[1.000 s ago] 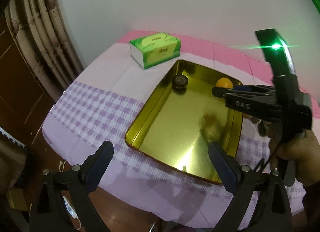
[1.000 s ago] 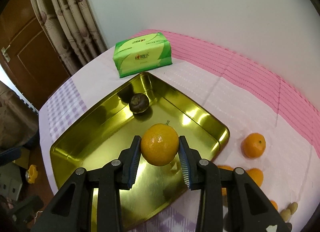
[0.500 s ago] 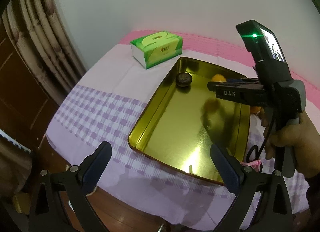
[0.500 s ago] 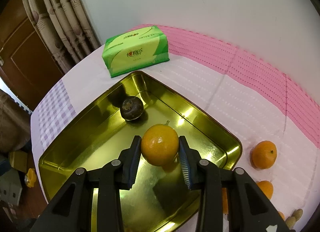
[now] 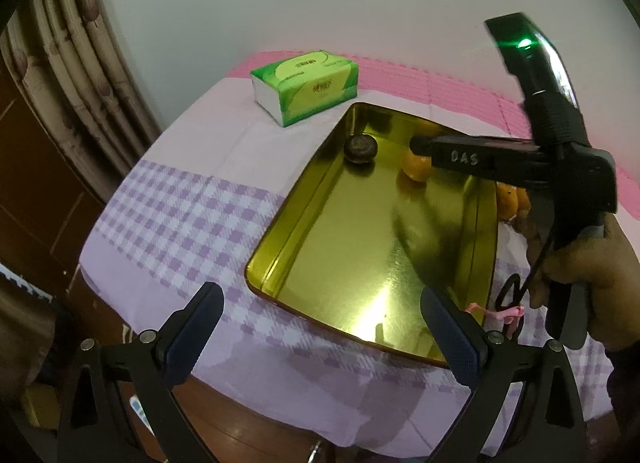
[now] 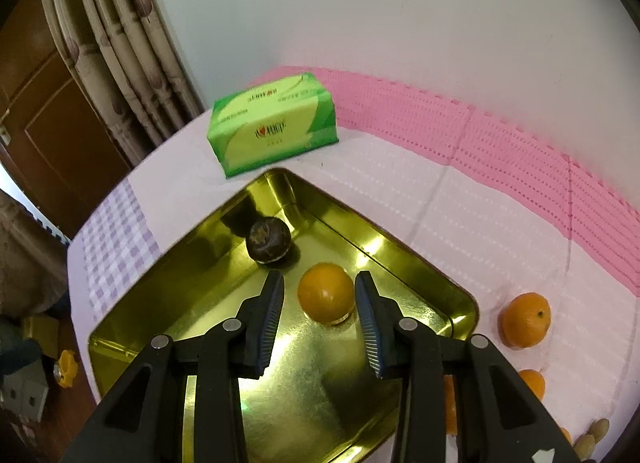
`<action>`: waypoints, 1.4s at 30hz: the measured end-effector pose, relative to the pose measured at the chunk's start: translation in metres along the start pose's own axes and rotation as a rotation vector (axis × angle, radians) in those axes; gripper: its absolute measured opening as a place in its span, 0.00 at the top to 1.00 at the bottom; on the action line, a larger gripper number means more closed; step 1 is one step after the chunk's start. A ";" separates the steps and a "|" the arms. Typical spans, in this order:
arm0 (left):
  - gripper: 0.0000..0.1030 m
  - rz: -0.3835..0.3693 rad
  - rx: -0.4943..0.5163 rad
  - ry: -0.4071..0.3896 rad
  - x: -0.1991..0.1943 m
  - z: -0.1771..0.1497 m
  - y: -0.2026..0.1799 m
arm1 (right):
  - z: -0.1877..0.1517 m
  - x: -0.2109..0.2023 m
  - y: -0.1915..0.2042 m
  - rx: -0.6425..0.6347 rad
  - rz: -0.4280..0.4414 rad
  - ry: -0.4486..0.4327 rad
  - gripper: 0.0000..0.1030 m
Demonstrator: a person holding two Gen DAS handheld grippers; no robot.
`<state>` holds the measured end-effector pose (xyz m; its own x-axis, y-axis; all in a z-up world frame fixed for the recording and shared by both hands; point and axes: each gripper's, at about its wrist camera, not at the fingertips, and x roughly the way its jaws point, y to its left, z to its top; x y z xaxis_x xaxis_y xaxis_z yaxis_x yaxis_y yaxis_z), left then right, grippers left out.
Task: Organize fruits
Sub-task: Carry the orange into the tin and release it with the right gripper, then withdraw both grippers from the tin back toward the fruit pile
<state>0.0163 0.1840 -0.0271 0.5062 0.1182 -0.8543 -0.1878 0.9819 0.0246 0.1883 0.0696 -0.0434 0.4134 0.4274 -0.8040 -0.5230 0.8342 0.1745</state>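
A gold metal tray [image 6: 380, 239] [image 5: 360, 263] lies on the cloth-covered table. An orange [image 6: 326, 297] [image 5: 416, 169] rests on the tray floor near its far corner, beside a dark round fruit [image 6: 267, 241] [image 5: 360, 149]. My right gripper [image 6: 319, 279] [image 5: 416, 143] hovers just above the orange, jaws narrowly apart. A gap shows between the left pad and the orange, so the pads do not press it. My left gripper [image 5: 320, 295] hangs over the table's near edge, wide open and empty.
A green tissue pack [image 6: 272, 131] [image 5: 306, 83] stands beyond the tray's far corner. Loose oranges [image 6: 526, 319] and small pale nuts [image 6: 592, 435] lie on the cloth right of the tray. A person's hand [image 5: 580, 271] holds the right gripper. Curtains and a door are at left.
The orange, gripped above the tray a second ago, now lies on the tray floor next to the dark fruit. The right gripper has shifted toward the far corner. The left gripper barely moved.
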 end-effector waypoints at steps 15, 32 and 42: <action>0.04 0.033 0.131 -0.125 -0.022 -0.005 -0.030 | -0.083 -0.122 -0.018 0.005 -0.037 -0.192 0.51; 0.04 -0.129 0.232 -0.125 -0.040 -0.020 -0.078 | -0.225 -0.204 -0.166 0.317 -0.351 -0.158 0.41; 0.04 -0.098 0.333 -0.121 -0.045 -0.019 -0.127 | -0.250 -0.218 -0.225 0.406 -0.409 -0.171 0.34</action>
<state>0.0011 0.0512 -0.0015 0.6078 0.0181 -0.7939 0.1408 0.9814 0.1301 0.0290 -0.2985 -0.0496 0.6530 0.0653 -0.7546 0.0167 0.9948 0.1006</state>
